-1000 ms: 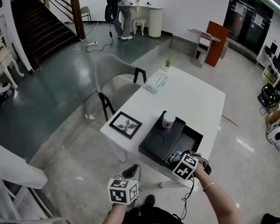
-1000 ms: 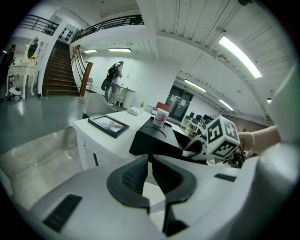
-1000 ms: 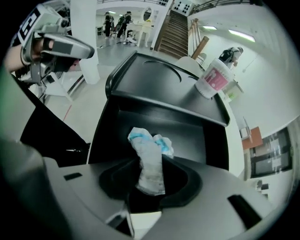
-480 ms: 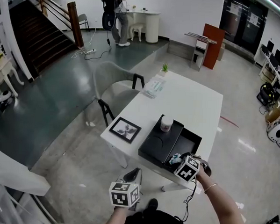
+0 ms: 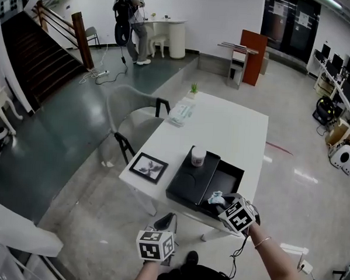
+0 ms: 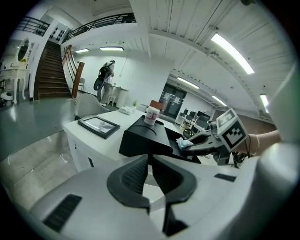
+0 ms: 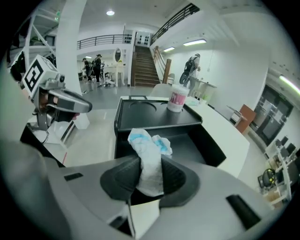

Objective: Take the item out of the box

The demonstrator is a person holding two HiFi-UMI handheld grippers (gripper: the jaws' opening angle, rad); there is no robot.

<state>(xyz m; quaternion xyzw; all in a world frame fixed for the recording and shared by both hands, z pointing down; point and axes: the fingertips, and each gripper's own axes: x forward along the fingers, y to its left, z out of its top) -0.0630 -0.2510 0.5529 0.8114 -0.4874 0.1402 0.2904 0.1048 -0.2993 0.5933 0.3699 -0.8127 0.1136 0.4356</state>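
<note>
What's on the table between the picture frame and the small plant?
A pale packet, otherwise bare white table; clearest in the head view.

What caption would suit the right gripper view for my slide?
Right gripper, jaws just closed on a crumpled white-and-blue item, holds it over the open black box.

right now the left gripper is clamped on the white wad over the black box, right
Not the left: the right gripper has just been closing its jaws and now clamps the white wad over the black box, as the right gripper view shows. The left gripper is shut on nothing.
</note>
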